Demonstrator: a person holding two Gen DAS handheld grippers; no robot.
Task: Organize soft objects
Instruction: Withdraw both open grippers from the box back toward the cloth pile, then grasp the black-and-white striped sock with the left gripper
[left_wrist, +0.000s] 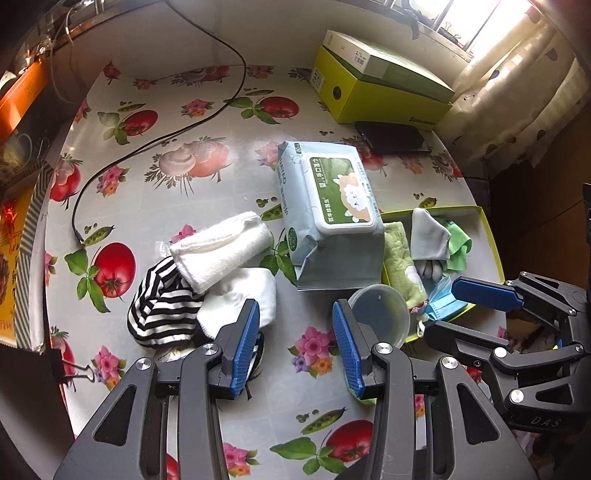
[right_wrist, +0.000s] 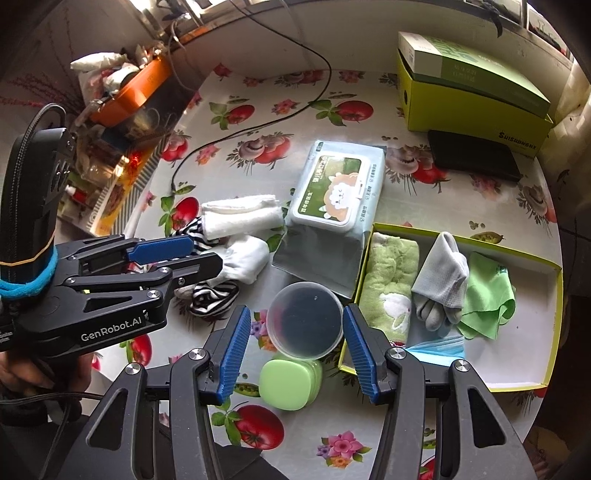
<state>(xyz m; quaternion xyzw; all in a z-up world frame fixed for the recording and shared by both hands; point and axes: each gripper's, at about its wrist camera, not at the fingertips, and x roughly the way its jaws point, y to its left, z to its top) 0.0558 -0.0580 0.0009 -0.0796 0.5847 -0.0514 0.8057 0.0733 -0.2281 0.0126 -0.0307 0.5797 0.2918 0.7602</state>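
On the flowered tablecloth lie a rolled white towel (left_wrist: 221, 247) (right_wrist: 242, 218), a striped sock (left_wrist: 162, 306) (right_wrist: 214, 295) and a white sock (left_wrist: 251, 291) (right_wrist: 245, 258). My left gripper (left_wrist: 297, 347) (right_wrist: 207, 254) hovers open beside this pile, nothing between its fingers. The shallow yellow-green tray (left_wrist: 491, 240) (right_wrist: 517, 384) holds a green towel (left_wrist: 399, 258) (right_wrist: 391, 280), a grey sock (left_wrist: 428, 232) (right_wrist: 443, 277), a green cloth (left_wrist: 460, 247) (right_wrist: 487, 295) and a blue face mask (left_wrist: 443, 306) (right_wrist: 436, 347). My right gripper (right_wrist: 295, 352) (left_wrist: 441, 308) is open above the tray's near left corner, holding nothing.
A wipes pack (left_wrist: 328, 210) (right_wrist: 332, 199) lies mid-table. A clear round container (left_wrist: 380, 314) (right_wrist: 306, 321) and a green lidded case (right_wrist: 291, 384) sit by the tray. At the back are stacked green boxes (left_wrist: 384, 85), a black case (left_wrist: 395, 136) and a black cable (left_wrist: 155, 144).
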